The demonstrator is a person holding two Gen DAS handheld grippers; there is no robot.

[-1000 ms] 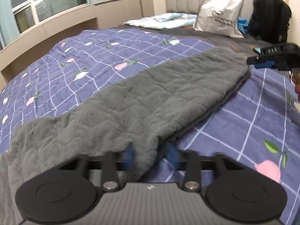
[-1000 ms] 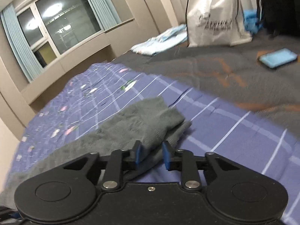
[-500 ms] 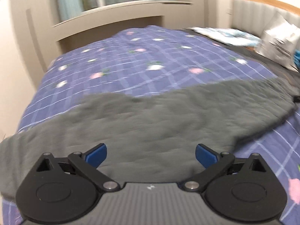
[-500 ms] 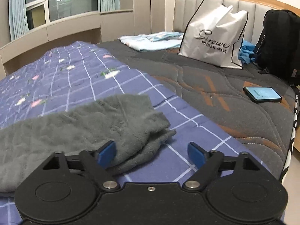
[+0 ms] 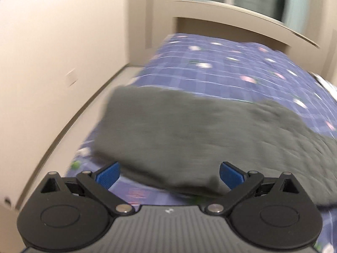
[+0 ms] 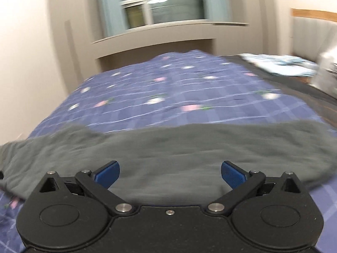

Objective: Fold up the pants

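Grey fleece pants [image 5: 189, 139] lie flat in a long strip across the purple checked bedspread [image 5: 221, 63]. In the left wrist view one end of the pants lies just ahead of my left gripper [image 5: 169, 174], which is open and empty with its blue pads wide apart. In the right wrist view the pants [image 6: 179, 151] stretch from left to right in front of my right gripper [image 6: 170, 171], also open and empty. Both views are blurred by motion.
A beige wall [image 5: 52, 63] and the bed's left edge are close in the left wrist view. A window ledge [image 6: 168, 29] runs behind the bed. Folded light clothes [image 6: 280, 63] and a white bag [image 6: 328, 71] sit at the far right by the headboard.
Both grippers let go of the pants and opened wide. Both have swung left, so the views turn from the headboard side toward the window and the wall.
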